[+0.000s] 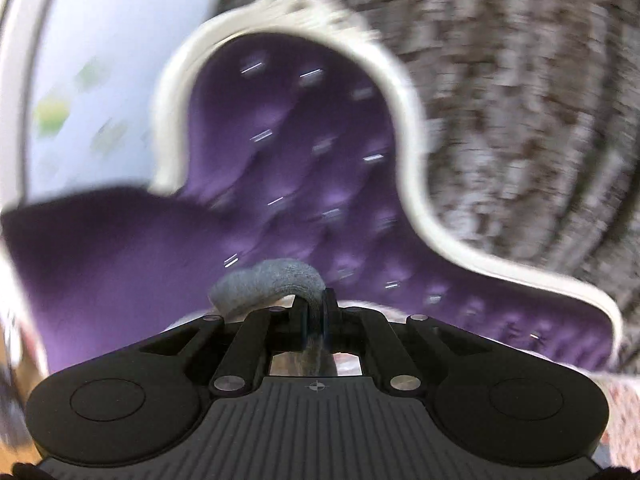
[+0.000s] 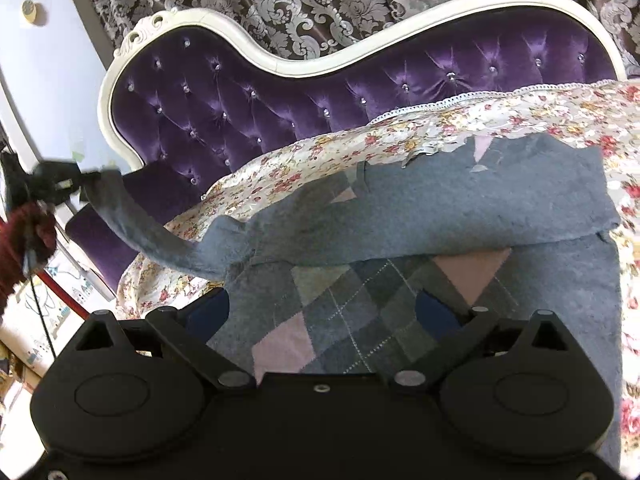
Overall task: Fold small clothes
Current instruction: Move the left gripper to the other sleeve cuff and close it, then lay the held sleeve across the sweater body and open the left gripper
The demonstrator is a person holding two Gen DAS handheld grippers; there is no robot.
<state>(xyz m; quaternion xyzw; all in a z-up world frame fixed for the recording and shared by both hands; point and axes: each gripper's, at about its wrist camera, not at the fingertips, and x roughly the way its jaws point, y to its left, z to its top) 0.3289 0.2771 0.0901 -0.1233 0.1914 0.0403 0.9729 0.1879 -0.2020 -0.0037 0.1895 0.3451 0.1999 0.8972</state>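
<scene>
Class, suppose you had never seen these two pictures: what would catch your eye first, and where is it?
First, the purple tufted sofa back with its curved white frame, filling the upper middle before patterned curtains. Next, the grey argyle sweater spread on the floral cover, one sleeve pulled up to the left, its end pinched in the shut left tongs.

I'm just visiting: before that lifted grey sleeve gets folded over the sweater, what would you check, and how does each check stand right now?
1. Left gripper shut on the grey knitted sleeve: ok.
2. Sleeve lifted clear of the floral bedspread: ok.
3. Grey argyle sweater body lying on the bedspread: ok.
4. Sweater body smooth: not ok, upper part already doubled over.
5. Right gripper open above the sweater: ok.
6. Right gripper touching the knit: cannot tell.
</scene>
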